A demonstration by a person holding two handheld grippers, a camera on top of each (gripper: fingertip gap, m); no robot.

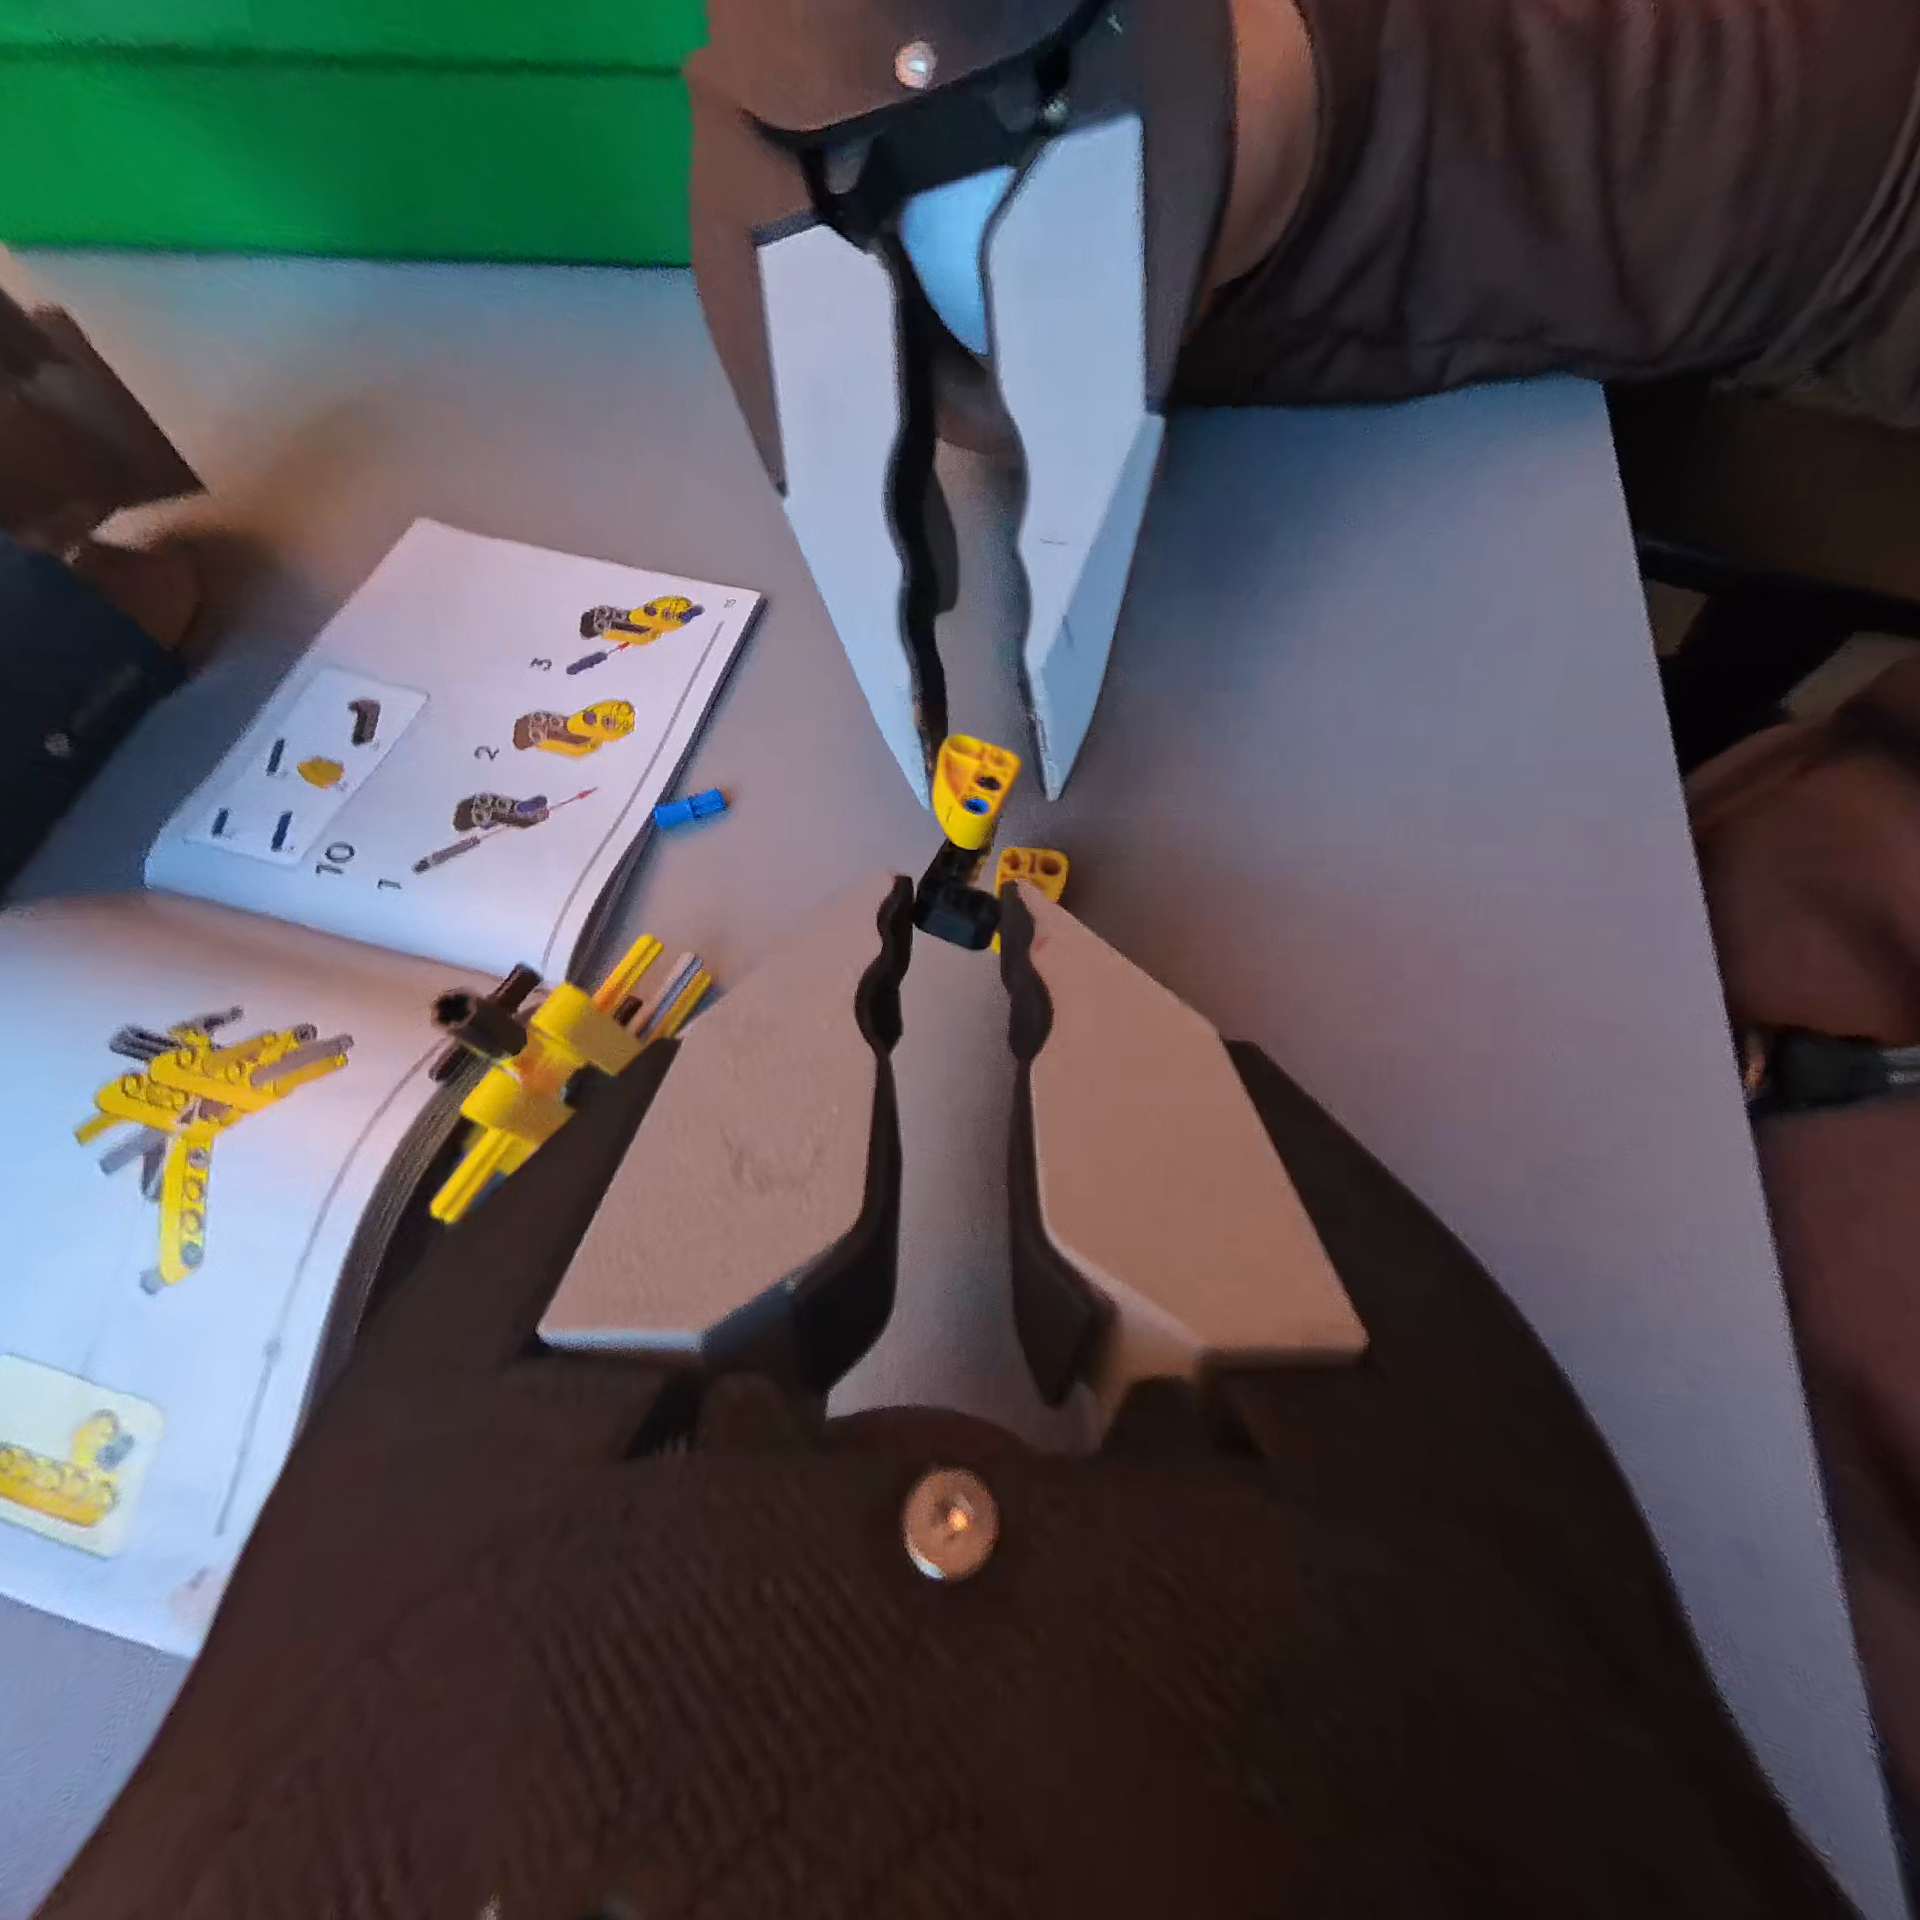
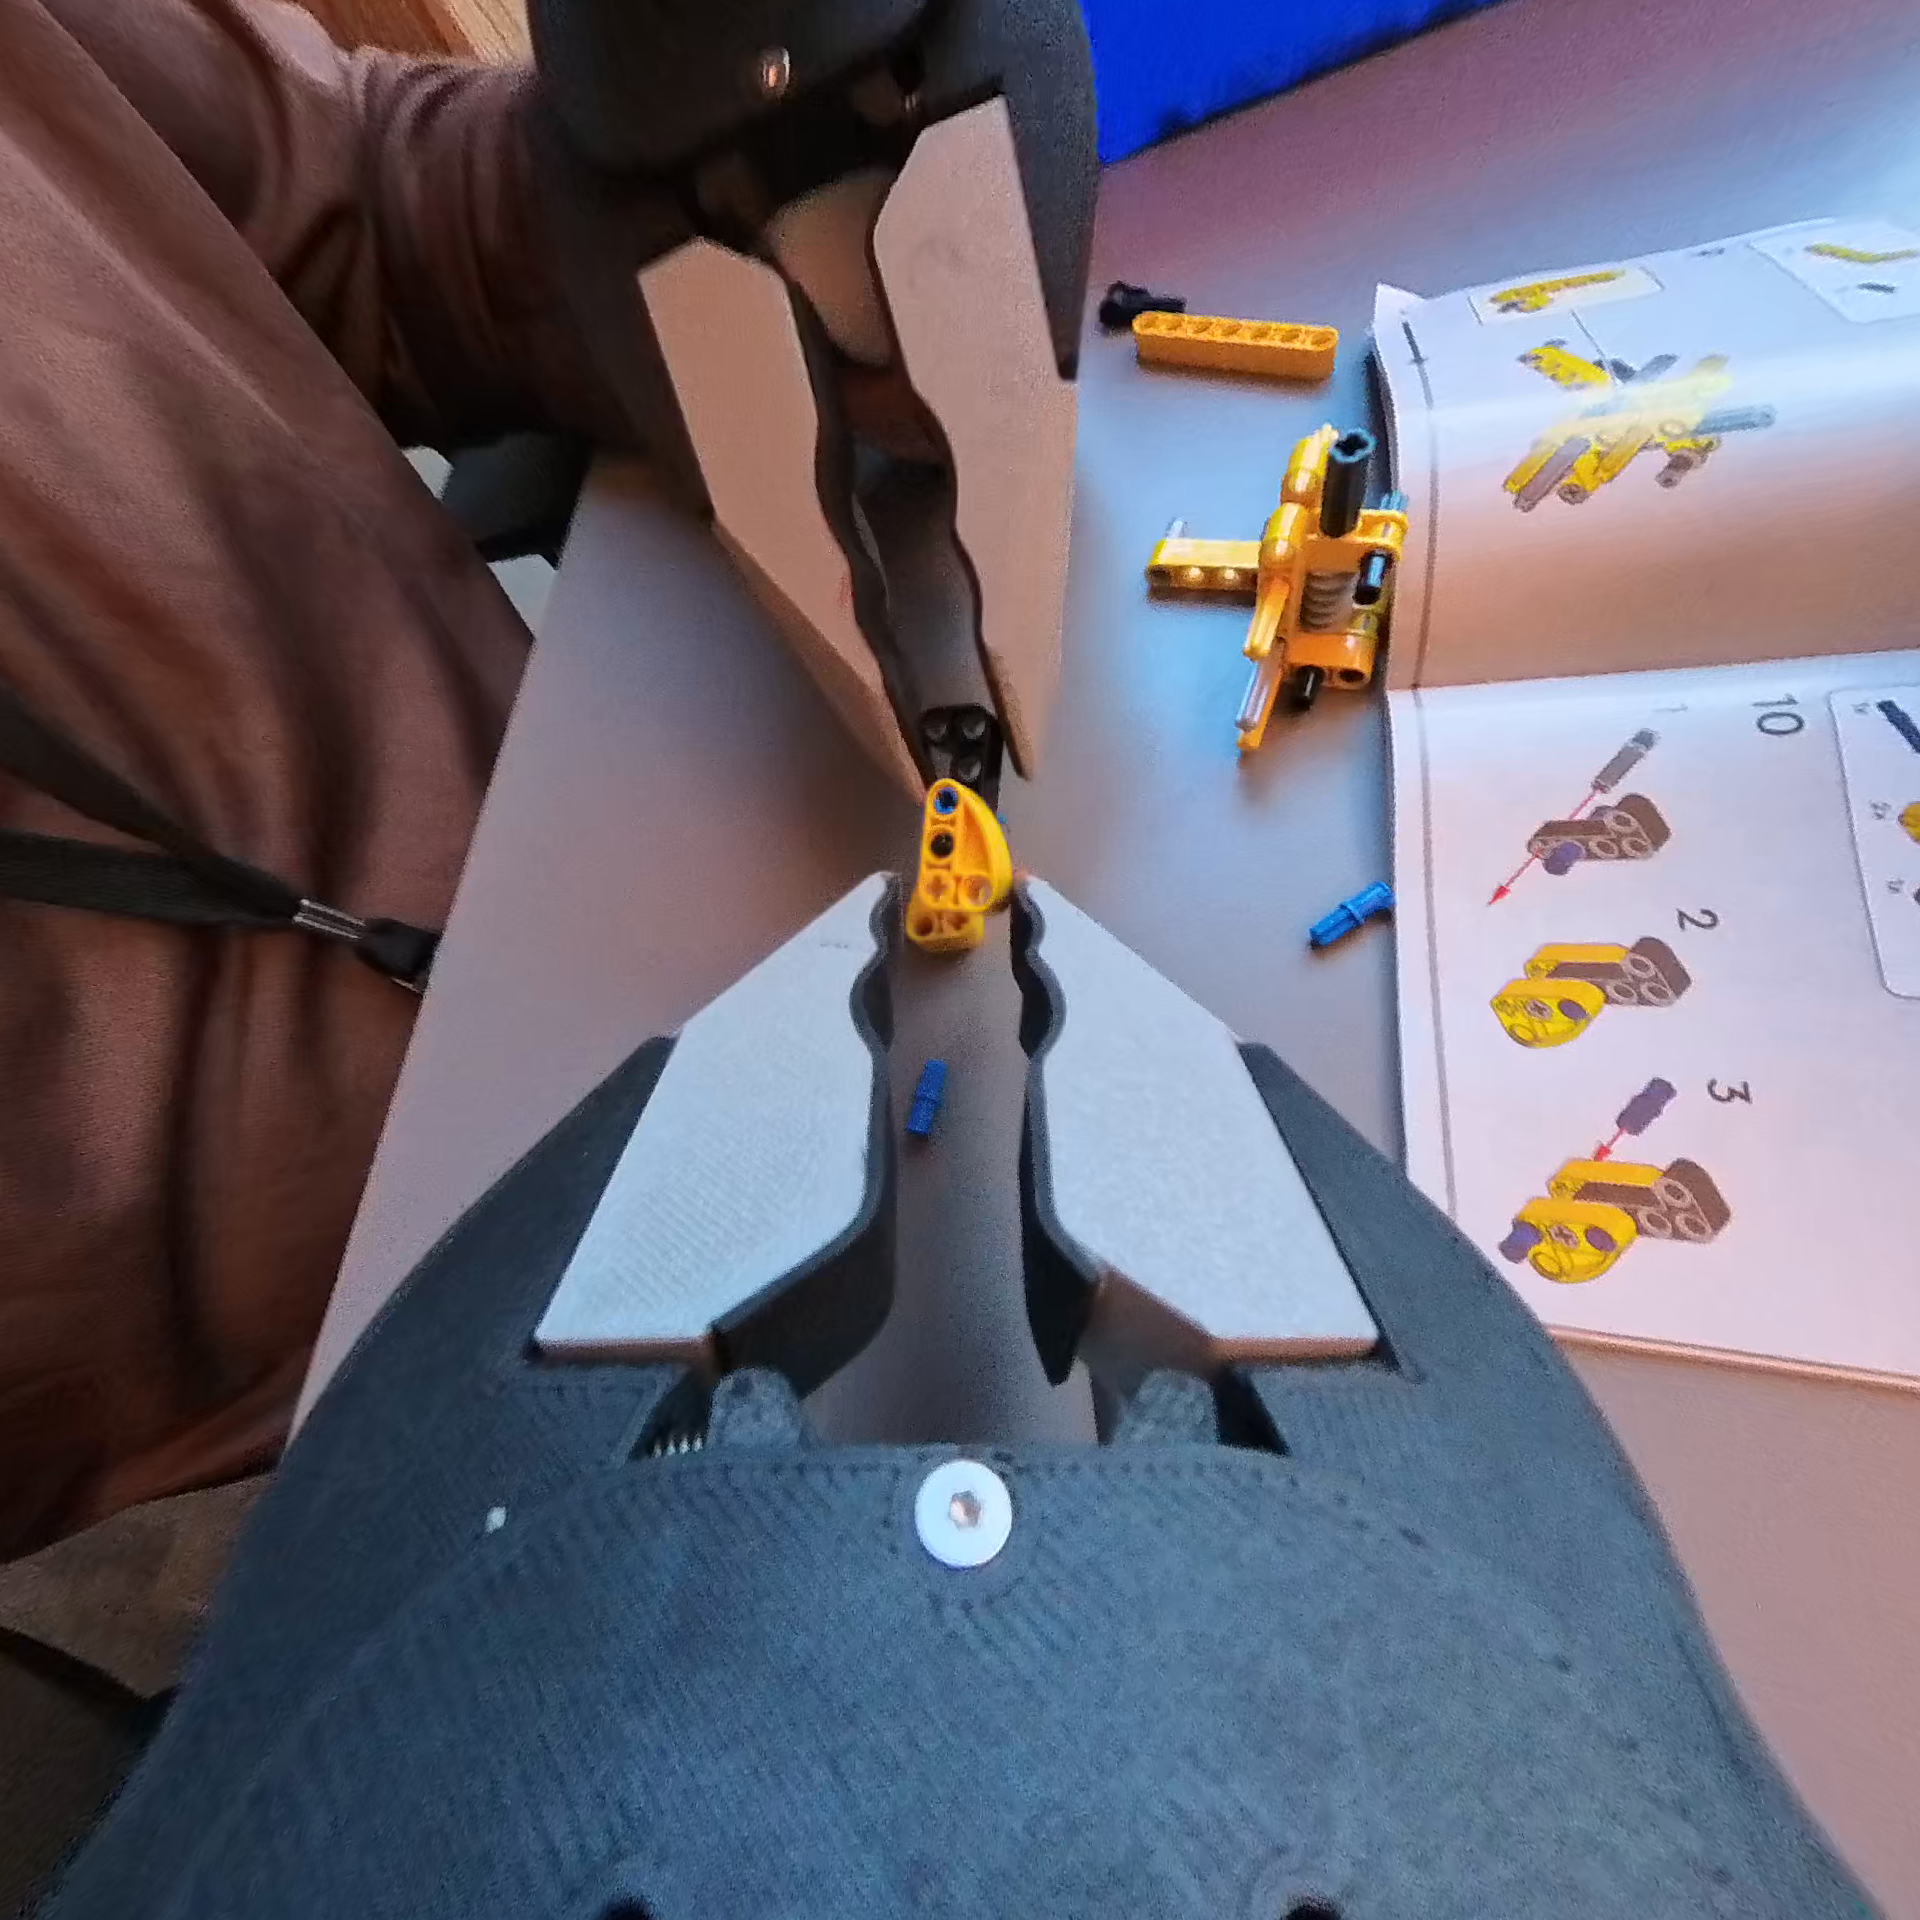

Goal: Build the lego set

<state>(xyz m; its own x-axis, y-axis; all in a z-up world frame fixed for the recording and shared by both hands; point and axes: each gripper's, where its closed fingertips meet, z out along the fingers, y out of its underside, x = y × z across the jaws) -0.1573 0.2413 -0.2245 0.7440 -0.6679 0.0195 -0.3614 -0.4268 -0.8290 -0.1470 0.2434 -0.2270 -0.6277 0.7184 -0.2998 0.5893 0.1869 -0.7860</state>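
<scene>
My left gripper (image 1: 956,906) is shut on a black angled lego piece (image 1: 954,920) and holds it above the grey table (image 1: 1351,727). My right gripper (image 2: 954,896) faces it tip to tip and is shut on a yellow curved piece (image 2: 951,878) with a blue pin in it. The yellow piece (image 1: 975,784) touches the top of the black piece (image 2: 961,740). A second small yellow piece (image 1: 1034,871) shows just right of the black one. In the left wrist view the right gripper (image 1: 987,784) comes down from the top.
An open instruction booklet (image 2: 1662,935) lies beside a part-built yellow model (image 2: 1311,582). Loose blue pins (image 2: 1349,914) (image 2: 925,1096), a long yellow beam (image 2: 1234,343) and a black pin (image 2: 1127,303) lie on the table. The table edge (image 2: 488,831) and a person's brown-clad body are close.
</scene>
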